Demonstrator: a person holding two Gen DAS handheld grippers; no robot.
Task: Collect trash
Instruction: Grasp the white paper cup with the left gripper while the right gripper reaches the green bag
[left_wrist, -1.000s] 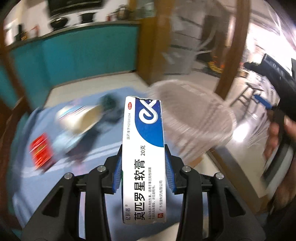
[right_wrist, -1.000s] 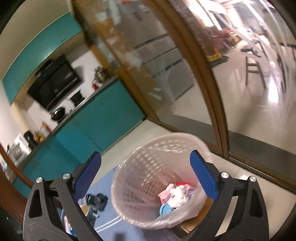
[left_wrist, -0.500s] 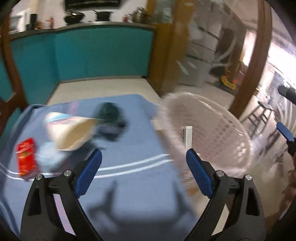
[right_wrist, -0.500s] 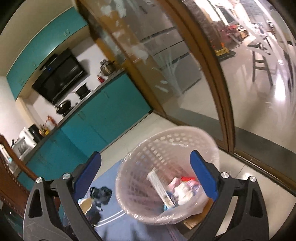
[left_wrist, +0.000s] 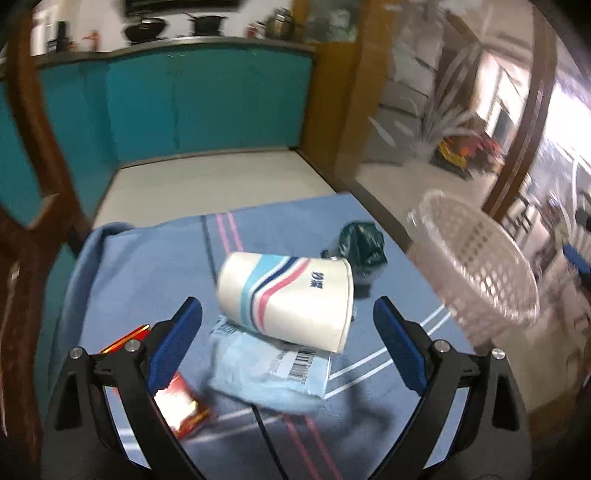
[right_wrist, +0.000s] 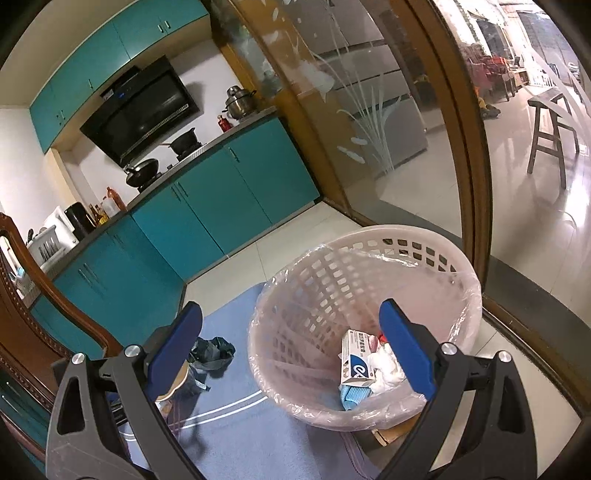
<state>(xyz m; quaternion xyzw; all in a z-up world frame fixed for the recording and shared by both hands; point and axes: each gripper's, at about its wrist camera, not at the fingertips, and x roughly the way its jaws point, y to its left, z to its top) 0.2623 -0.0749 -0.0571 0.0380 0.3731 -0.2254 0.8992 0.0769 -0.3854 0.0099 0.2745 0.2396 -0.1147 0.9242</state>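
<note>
Basket (right_wrist: 369, 280): landmark; lined with a bag, tilted, at the cloth's edge; holds a blue-and-white box (right_wrist: 356, 363) and other waste.
Cloth (left_wrist: 155, 266): blue, carries the remaining trash.
Paper cup (left_wrist: 286, 299): on its side beside the basket, resting on a pale blue pouch (left_wrist: 273, 373). Probable next pick; grip across the wall gently, since it likely crushes.
Red packet (left_wrist: 177, 398): farthest from the basket.
Left gripper (left_wrist: 288, 347): jaws apart, empty, facing the cup.
Right gripper (right_wrist: 291, 350): jaws apart, empty, over the basket.

On the cloth (left_wrist: 147, 266), the paper cup (left_wrist: 288, 295) lies on its side atop the flat packet (left_wrist: 273, 373). Relative to the cup: the crumpled bag (left_wrist: 362, 245) behind-right, the wrapper (left_wrist: 181, 398) front-left, the basket (left_wrist: 476, 258) right. In the basket lies 1 box (right_wrist: 356, 360).
</note>
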